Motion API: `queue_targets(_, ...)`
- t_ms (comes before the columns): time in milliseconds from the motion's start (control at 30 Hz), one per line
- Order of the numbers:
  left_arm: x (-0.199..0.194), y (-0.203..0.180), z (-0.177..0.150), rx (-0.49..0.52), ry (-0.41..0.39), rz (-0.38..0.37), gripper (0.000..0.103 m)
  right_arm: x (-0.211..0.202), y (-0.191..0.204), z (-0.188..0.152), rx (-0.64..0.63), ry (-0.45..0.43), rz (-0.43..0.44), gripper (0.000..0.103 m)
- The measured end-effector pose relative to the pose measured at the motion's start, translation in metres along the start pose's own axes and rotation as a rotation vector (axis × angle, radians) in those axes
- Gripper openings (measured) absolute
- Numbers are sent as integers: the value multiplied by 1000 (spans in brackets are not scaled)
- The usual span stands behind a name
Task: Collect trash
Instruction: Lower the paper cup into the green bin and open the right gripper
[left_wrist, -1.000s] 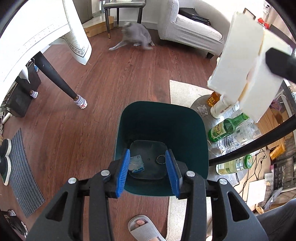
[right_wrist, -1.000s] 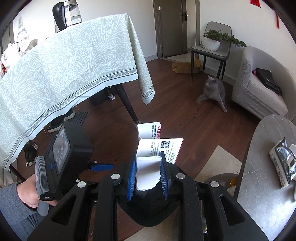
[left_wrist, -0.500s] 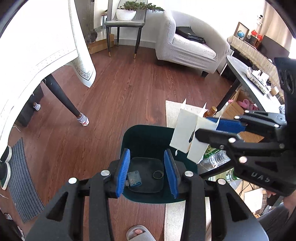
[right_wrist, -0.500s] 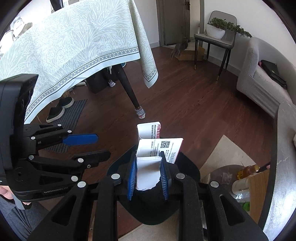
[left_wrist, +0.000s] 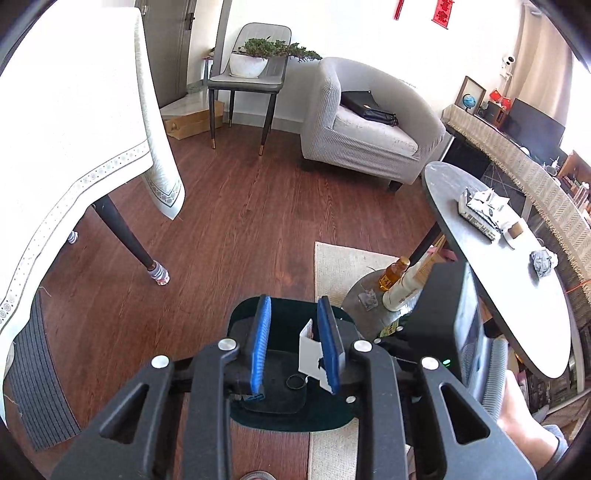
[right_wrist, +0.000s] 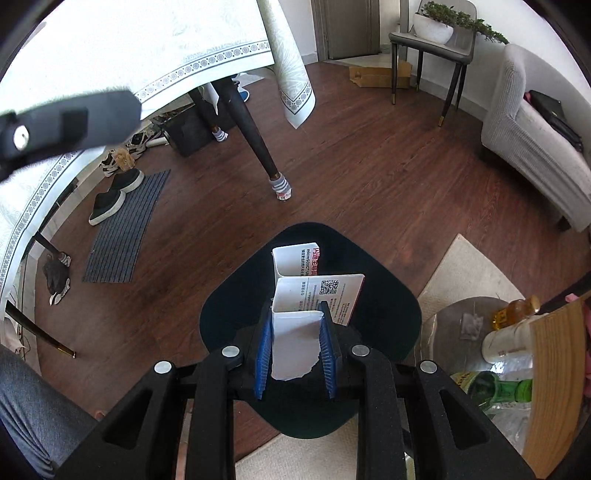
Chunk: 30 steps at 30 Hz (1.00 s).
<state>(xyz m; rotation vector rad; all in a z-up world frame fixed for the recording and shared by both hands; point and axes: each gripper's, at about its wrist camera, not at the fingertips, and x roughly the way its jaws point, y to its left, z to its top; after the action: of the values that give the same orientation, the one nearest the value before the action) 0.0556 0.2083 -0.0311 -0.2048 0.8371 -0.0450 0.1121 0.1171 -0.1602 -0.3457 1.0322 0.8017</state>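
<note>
Evidently light and thin-walled, the torn white cardboard carton with a QR code and red print (right_wrist: 314, 291) sits clamped between the blue-padded fingers of the right gripper (right_wrist: 295, 350), its open flaps sticking out ahead of the fingertips. Directly beneath and ahead of that gripper lies the dark green plastic trash bin (right_wrist: 388, 295), so the carton hangs over the bin's mouth. Card like this should crush rather than resist, and the ragged lower edge between the pads suggests it tears easily; the flat side panels, where the pads now press, look like the sensible place to hold it. It seems dry and not slippery, and likely to flutter or tip sideways once let go, given the loose flaps.

From the left wrist view, the left gripper (left_wrist: 295, 347) hangs over the same bin with its fingers apart and nothing between them; the carton (left_wrist: 310, 350) shows partly behind its right pad. A small dark ring (left_wrist: 296, 382) rests on the bin floor below.
</note>
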Motion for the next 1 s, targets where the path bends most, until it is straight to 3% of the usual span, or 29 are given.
queue_targets(200,-12,-14,16,-3,-49,-35,25,17,3,-7,-12,51,-10,25)
queue_targets(267,-16,-18,21,-6,-63,-47,25,21,3,-9,-14,67,-13,38)
queue_targets(333,-18,-22,25,-8,-73,-55,25,21,6,-12,-36,76,-32,44)
queue_targets(767,-33,-35,35,-21,-122,-82,25,-17,13,-15,-82,18,-21,44)
queue_targets(1000,-44,-41,41,-20,-156,-86,25,-58,18,-12,-102,-55,-14,44)
